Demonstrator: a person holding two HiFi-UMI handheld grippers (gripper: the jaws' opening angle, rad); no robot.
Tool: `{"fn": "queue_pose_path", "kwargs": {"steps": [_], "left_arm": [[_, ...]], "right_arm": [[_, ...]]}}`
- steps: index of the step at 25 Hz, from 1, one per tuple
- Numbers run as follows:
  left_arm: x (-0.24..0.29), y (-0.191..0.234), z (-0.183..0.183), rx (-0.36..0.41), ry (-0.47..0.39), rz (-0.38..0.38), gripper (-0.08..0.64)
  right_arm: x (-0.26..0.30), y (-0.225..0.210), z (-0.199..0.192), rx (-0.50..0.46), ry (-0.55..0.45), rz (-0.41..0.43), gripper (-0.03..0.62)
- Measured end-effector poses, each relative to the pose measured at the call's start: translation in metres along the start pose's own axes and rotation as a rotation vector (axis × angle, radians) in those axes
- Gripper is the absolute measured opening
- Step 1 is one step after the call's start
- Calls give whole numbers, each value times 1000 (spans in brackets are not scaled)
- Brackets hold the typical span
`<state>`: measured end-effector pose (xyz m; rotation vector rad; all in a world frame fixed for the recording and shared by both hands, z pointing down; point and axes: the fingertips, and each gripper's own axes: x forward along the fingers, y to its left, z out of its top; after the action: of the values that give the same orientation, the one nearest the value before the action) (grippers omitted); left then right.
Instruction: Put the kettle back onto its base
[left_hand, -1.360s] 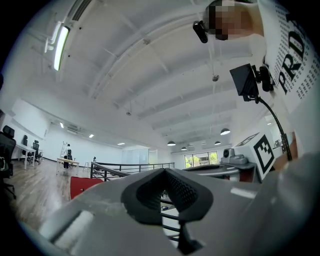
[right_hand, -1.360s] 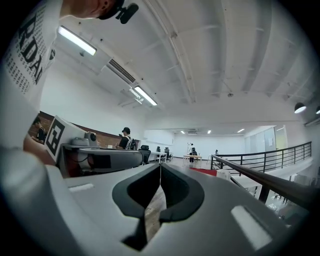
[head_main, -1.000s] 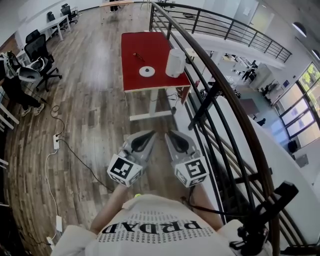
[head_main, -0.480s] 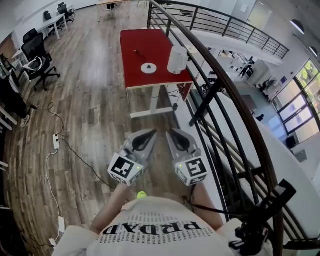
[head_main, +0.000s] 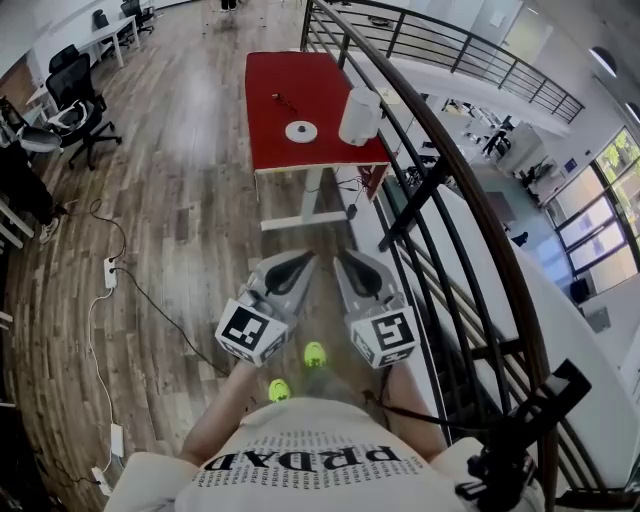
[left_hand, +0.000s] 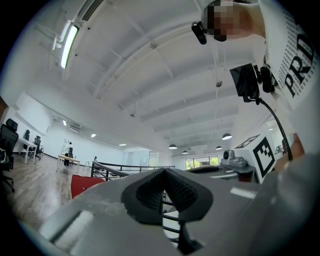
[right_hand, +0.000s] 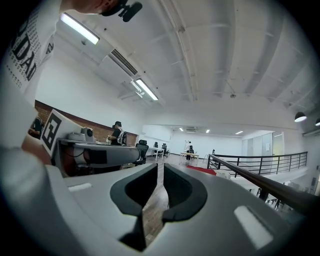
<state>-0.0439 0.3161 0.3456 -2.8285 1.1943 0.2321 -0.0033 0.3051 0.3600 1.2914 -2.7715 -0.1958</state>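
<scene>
A white kettle (head_main: 359, 116) stands on the right side of a red table (head_main: 290, 80) far ahead in the head view. Its round white base (head_main: 301, 131) lies bare just left of it. My left gripper (head_main: 303, 260) and right gripper (head_main: 343, 262) are held side by side low in front of me, well short of the table, pointing toward it. The left gripper (left_hand: 164, 172) has its tips together with nothing held. The right gripper (right_hand: 160, 167) shows only a thin slit between its pads and holds nothing. The red table (right_hand: 202, 170) shows small and distant.
A dark metal railing (head_main: 450, 180) runs along my right, close to the table's right edge. A power strip and cable (head_main: 110, 275) lie on the wooden floor at left. Office chairs (head_main: 75, 100) stand far left. A small dark item (head_main: 283, 100) lies on the table.
The view has shifted slightly and my green shoes now show below the grippers. Both grippers keep the same pose side by side.
</scene>
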Motion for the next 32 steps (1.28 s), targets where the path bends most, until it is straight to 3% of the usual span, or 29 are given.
{"fn": "queue_pose_path", "kwargs": {"steps": [13, 19, 32], "left_arm": [[75, 33, -11, -2, 26, 63, 2], [115, 47, -12, 20, 16, 57, 2], [173, 85, -22, 66, -3, 116, 2]], "right_arm": [[37, -78, -20, 20, 29, 11, 49], [61, -112, -23, 27, 30, 25, 49], [97, -164, -39, 43, 6, 66, 41]]}}
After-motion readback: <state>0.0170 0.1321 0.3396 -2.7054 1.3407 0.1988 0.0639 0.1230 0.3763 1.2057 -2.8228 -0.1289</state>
